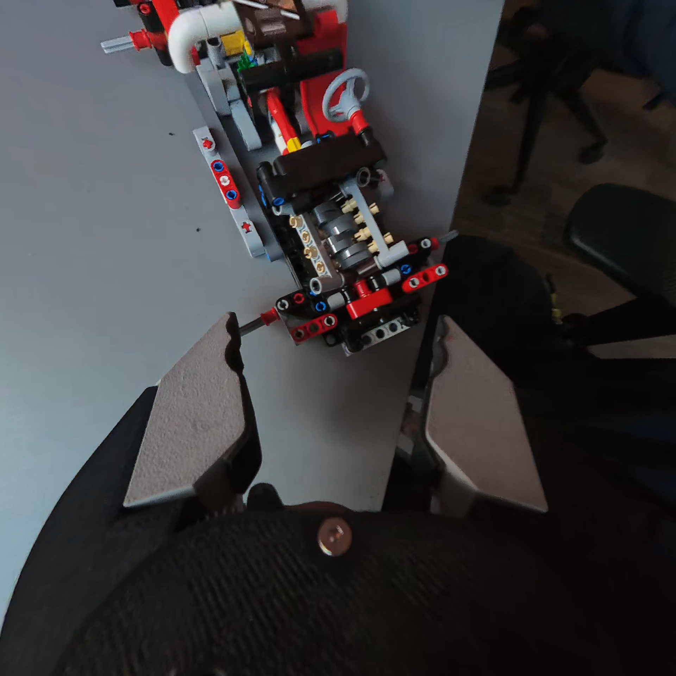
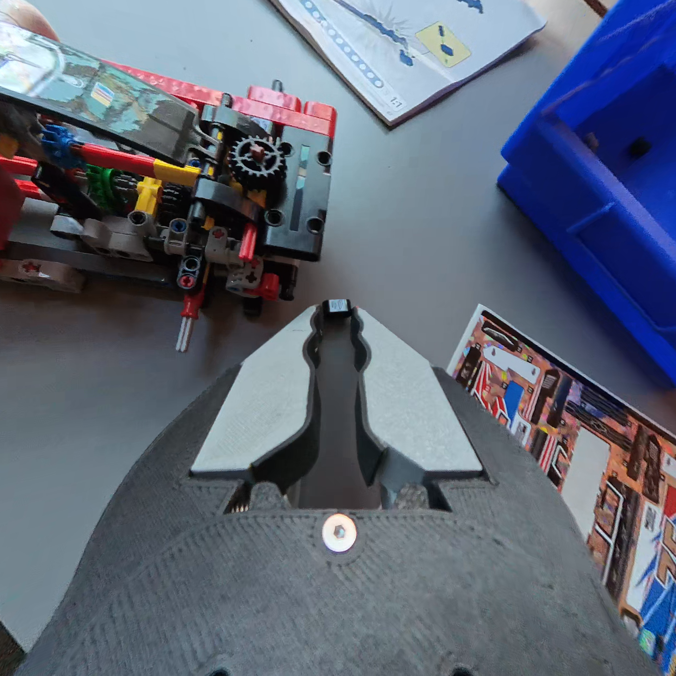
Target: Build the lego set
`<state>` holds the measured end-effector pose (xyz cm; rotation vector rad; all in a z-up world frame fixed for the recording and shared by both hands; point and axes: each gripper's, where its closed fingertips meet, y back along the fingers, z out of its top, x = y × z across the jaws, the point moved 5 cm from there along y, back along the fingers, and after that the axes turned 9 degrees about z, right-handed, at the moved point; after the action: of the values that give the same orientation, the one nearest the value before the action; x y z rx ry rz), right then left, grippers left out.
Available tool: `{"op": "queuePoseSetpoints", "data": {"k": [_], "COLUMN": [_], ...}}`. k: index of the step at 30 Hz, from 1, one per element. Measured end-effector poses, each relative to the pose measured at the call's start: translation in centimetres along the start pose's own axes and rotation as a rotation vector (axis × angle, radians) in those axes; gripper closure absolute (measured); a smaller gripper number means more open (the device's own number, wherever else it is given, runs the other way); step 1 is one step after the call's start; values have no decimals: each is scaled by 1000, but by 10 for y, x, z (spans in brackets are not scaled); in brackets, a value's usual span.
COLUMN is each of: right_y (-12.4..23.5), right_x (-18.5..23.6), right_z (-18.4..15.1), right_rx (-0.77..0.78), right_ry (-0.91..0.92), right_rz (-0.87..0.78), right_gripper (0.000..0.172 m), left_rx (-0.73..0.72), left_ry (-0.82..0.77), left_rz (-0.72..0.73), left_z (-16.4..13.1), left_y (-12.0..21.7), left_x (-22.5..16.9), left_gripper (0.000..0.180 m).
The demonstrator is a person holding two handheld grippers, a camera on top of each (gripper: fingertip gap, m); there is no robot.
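Toy-brick vehicle chassis [image 1: 329, 226], partly assembled, lying on grey table [image 1: 91, 219] near its edge; no wheels fitted on the visible axles, gears and steering wheel [image 1: 345, 95] in place. Left gripper [image 1: 336, 329] just short of chassis end, jaws spread wide, nothing between them; one fingertip [image 1: 228, 329] just beside a protruding axle [image 1: 252, 325]. Right gripper [image 2: 337, 311] near chassis [image 2: 205, 205], jaws narrow, pinching a small black piece [image 2: 337, 306] at the tips. Beyond chassis: open instruction booklet [image 2: 413, 47]. Beside right gripper: blue bin [image 2: 603, 190], sticker sheet [image 2: 570, 439].
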<state>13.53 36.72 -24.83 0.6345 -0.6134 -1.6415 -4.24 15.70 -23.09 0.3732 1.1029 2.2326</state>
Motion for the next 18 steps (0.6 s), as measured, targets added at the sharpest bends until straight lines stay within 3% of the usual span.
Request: {"op": "queuePoseSetpoints", "data": {"k": [9, 18], "right_y": [-5, -17], "right_x": [31, 79], "right_z": [8, 26], "right_rx": [-13, -16], "right_ry": [18, 5], "right_rz": [42, 93], "right_gripper": [159, 159], "left_rx": [40, 112], "left_ry": [14, 44], "left_rz": [43, 219], "left_z": [-18, -64], "left_y": [4, 41], "left_x": [26, 113], "left_gripper": [82, 88]}}
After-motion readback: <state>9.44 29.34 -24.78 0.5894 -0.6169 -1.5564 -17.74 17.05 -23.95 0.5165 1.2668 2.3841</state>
